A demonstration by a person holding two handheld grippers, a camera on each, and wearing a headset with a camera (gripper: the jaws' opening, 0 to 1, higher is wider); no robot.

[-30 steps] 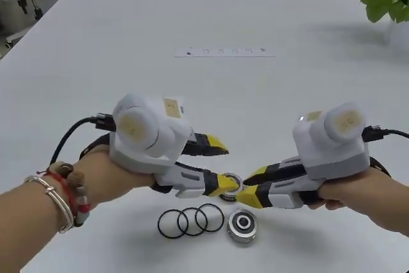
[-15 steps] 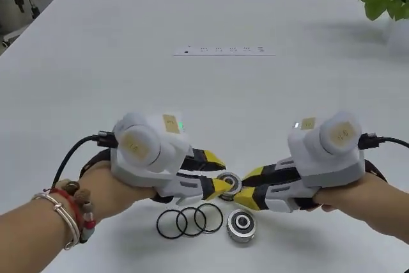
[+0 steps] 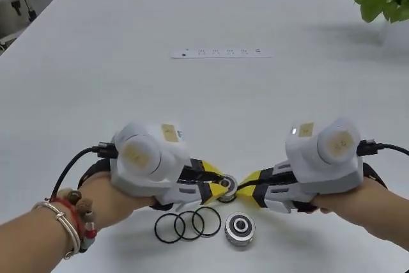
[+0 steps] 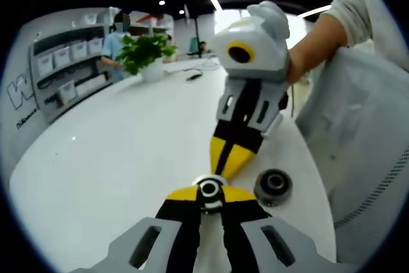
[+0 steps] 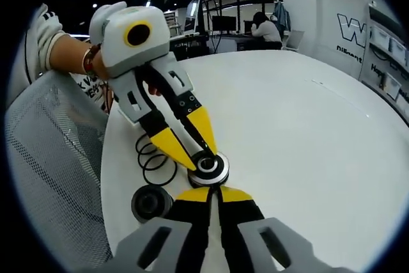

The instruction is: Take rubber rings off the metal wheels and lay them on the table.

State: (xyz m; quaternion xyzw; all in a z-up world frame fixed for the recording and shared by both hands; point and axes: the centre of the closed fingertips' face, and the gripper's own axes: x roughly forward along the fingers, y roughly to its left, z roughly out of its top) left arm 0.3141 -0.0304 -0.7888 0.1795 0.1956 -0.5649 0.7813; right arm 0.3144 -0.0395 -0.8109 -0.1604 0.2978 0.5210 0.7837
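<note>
Head view: left gripper [image 3: 222, 182] fingers clamp the metal wheel [image 3: 228, 186]; right gripper [image 3: 245, 185] fingers, closed, touch its rim.

The right gripper [image 5: 211, 191] held its jaws pressed together, tips touching a metal wheel [image 5: 211, 168]. The left gripper [image 5: 203, 156] clamped that wheel from beyond. Three rubber rings [image 5: 153, 158] and a second wheel [image 5: 151, 203] lay left of it.

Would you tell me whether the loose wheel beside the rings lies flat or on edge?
Flat: the loose wheel shows its round face and centre hole upward on the table.
</note>
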